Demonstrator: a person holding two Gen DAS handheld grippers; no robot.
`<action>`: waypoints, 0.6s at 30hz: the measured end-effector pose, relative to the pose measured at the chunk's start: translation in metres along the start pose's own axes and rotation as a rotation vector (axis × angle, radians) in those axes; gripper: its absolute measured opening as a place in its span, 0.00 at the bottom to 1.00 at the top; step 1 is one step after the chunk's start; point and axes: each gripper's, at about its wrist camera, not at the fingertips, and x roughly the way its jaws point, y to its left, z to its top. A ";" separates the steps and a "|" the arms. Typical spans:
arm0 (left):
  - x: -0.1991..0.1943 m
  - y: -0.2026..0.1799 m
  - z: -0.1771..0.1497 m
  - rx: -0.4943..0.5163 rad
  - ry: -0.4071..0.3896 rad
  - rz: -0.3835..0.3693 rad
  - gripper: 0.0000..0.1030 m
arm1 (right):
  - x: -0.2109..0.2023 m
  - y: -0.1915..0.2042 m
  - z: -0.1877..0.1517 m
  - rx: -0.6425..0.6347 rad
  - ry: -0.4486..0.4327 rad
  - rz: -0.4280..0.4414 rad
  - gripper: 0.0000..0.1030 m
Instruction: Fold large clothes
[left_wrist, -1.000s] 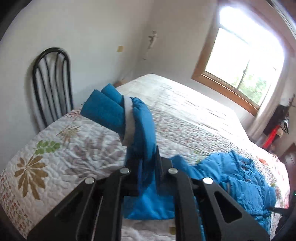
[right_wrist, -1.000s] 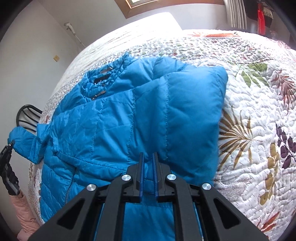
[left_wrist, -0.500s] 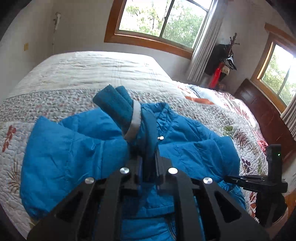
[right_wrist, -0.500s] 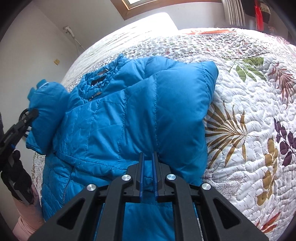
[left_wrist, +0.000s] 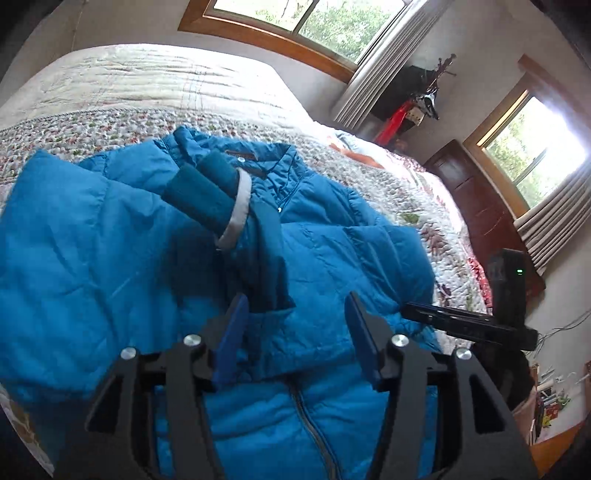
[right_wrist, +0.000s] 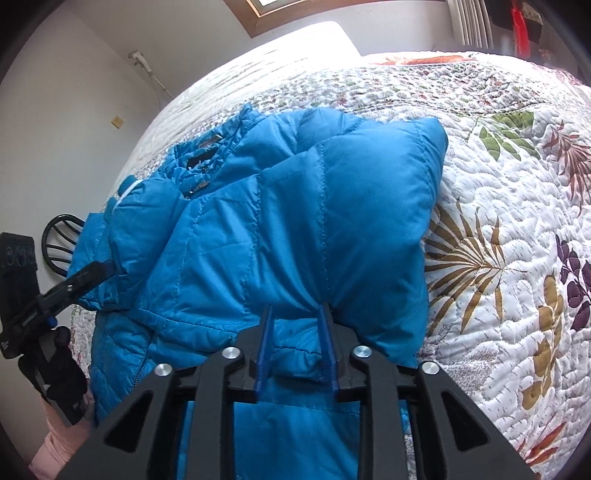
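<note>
A home bedroom is being shown. A wide bed (left_wrist: 155, 96) is being covered by a quilted floral bedspread (right_wrist: 509, 229). Daylight is being let in through wood-framed windows (left_wrist: 314, 22) hung with pale curtains (left_wrist: 373, 85). A dark wooden cabinet (left_wrist: 476, 206) and a black metal chair (right_wrist: 61, 240) are being kept against the white walls.

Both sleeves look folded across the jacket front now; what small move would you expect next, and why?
Probably both grippers lift clear. The left gripper has just been opening, its sleeve lying across the blue jacket; the right gripper has been opening too, fabric between its pads.
</note>
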 end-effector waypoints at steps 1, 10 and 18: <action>-0.017 0.002 -0.002 0.005 -0.030 0.002 0.58 | 0.000 0.005 0.000 -0.010 -0.001 -0.013 0.36; -0.110 0.088 -0.004 -0.087 -0.229 0.444 0.60 | 0.001 0.071 0.020 -0.093 -0.017 0.033 0.59; -0.065 0.155 -0.008 -0.188 -0.071 0.533 0.58 | 0.058 0.151 0.040 -0.184 0.081 0.079 0.60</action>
